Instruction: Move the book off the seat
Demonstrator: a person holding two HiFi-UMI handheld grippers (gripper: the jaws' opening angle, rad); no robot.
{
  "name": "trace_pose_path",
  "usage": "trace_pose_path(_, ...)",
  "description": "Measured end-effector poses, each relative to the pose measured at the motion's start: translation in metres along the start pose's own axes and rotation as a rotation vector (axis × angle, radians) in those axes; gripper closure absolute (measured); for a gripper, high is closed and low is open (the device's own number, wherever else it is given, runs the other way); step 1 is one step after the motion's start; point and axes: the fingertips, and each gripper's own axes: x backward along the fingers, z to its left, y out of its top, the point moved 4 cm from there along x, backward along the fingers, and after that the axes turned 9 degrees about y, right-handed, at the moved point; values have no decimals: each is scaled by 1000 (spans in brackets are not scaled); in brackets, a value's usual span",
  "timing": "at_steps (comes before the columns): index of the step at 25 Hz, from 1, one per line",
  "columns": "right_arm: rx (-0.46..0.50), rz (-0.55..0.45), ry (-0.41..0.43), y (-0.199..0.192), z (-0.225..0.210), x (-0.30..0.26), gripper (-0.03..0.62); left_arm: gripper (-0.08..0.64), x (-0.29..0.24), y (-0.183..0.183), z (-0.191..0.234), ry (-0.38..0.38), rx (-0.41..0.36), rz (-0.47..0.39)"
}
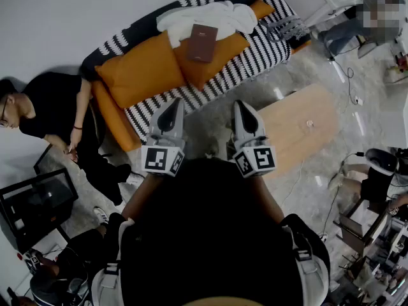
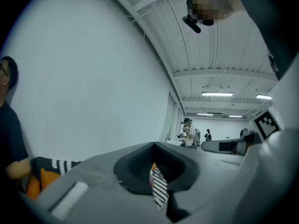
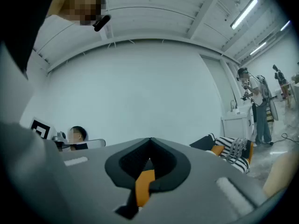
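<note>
Matt brown book [image 1: 202, 42], striped cloth sofa [image 1: 255, 56], pale wood table [image 1: 287, 132]

One book [image 1: 202, 42], one sofa [image 1: 255, 57], two tools [image 1: 173, 104] [image 1: 243, 105]

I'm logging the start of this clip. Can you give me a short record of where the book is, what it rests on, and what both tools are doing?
book: brown book, lying flat on the sofa
rests on: white blanket and orange cushion
left tool: shut, empty, held level, short of the sofa
right tool: shut, empty, held level, beside the left one
nearby: wooden table on the right in the head view; person seated on the floor by the sofa's left end
task status: not begun
</note>
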Motion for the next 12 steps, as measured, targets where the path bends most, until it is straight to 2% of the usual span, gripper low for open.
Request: trace_pose_path(12,2,-8,-3,-1,5,4,584,554,7,0,0,0,3,-11)
